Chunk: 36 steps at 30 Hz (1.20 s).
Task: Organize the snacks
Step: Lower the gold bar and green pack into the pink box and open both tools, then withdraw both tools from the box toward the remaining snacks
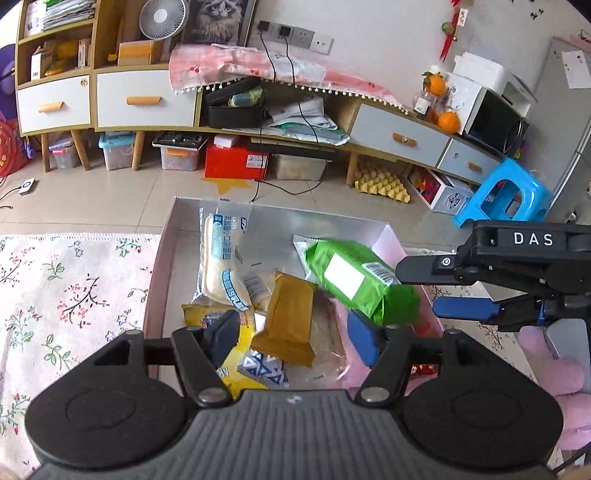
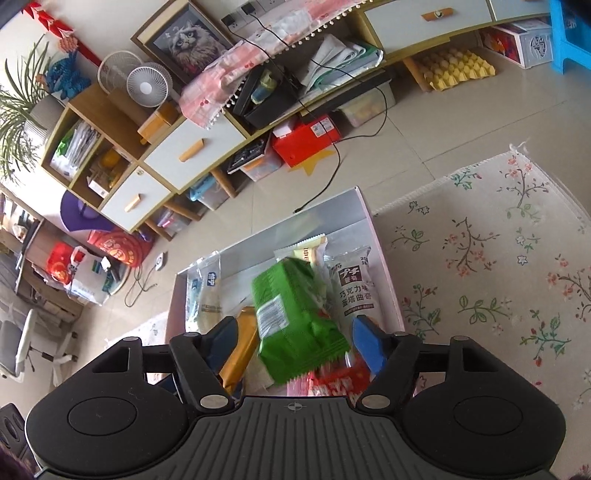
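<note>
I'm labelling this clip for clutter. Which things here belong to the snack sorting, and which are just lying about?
Job: green snack pack, open right gripper, open left gripper, pink box, brown packet, bread bag.

Lying about: blue stool, red box, fan, oranges.

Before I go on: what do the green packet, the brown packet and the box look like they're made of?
Green packet: thin plastic film, slightly glossy; it has crimped end seals, wrinkles and a stuck-on barcode label.
Brown packet: looks like matte film or coated paper with a folded flat end; I can't tell which.
Box: probably rigid cardboard, pink outside, with a silvery, dully reflective lining and straight, stiff walls.
</note>
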{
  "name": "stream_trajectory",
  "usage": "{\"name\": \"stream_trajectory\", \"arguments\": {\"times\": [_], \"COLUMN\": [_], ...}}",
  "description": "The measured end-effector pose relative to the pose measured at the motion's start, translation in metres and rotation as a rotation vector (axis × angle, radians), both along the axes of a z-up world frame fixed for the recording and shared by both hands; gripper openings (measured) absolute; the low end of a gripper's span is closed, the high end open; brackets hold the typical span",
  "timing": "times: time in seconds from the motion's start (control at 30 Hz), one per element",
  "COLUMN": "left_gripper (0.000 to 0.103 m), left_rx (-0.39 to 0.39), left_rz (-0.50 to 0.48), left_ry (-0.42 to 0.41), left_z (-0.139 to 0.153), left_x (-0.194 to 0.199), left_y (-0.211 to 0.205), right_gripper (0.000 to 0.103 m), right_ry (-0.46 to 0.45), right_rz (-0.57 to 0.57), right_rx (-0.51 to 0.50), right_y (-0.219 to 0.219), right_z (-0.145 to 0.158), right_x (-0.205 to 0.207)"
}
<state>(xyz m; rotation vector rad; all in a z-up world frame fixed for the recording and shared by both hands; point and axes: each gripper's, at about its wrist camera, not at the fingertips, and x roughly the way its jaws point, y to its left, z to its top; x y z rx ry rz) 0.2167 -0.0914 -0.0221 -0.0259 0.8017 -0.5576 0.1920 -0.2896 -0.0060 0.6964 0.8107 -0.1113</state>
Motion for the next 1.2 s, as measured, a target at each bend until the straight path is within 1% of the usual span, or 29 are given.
{"name": "stream_trajectory", "arguments": {"times": [0.07,0.13,0.2,0.27,0.37,0.43,0.5,0.57,0.8,1.03,1.2], "left_gripper": [0.072,0.074,0.084,0.089,0.094,0.095,0.098,0.099,0.103,0.103,0.103], "left_rx": [0.003,0.009,0.019,0.033,0.054,0.073,0.092,0.110,0.167,0.193,0.192], "left_rz": [0.001,-0.002,-0.003,-0.002,-0.006,-0.007,-0.009,-0.011,-0.009,-0.014,-0.007], "left_ry": [-0.001,-0.002,-0.004,-0.009,-0.001,0.004,0.004,0.005,0.010,0.014,0.009], "left_z": [0.004,0.007,0.012,0.017,0.021,0.024,0.026,0.028,0.031,0.032,0.030], "left_x": [-0.003,-0.006,-0.010,-0.016,-0.024,-0.029,-0.037,-0.044,-0.071,-0.094,-0.106], "left_y": [0.002,0.003,0.005,0.009,0.014,0.016,0.020,0.023,0.037,0.051,0.062], "right_gripper": [0.074,0.075,0.076,0.080,0.081,0.082,0.084,0.086,0.087,0.087,0.087], "right_ry": [0.005,0.011,0.018,0.025,0.035,0.042,0.047,0.056,0.069,0.079,0.074], "right_rz": [-0.007,-0.013,-0.018,-0.019,-0.017,-0.014,-0.010,-0.004,0.049,0.097,0.120], "right_rx": [0.001,-0.001,-0.004,-0.007,-0.020,-0.030,-0.040,-0.059,-0.123,-0.164,-0.201], "right_y": [0.000,0.000,0.000,0.000,0.003,0.006,0.010,0.015,0.037,0.058,0.068], "right_z": [0.002,0.006,0.009,0.012,0.016,0.019,0.022,0.025,0.033,0.033,0.032], "right_x": [-0.005,-0.010,-0.016,-0.022,-0.034,-0.043,-0.051,-0.060,-0.091,-0.117,-0.130]}}
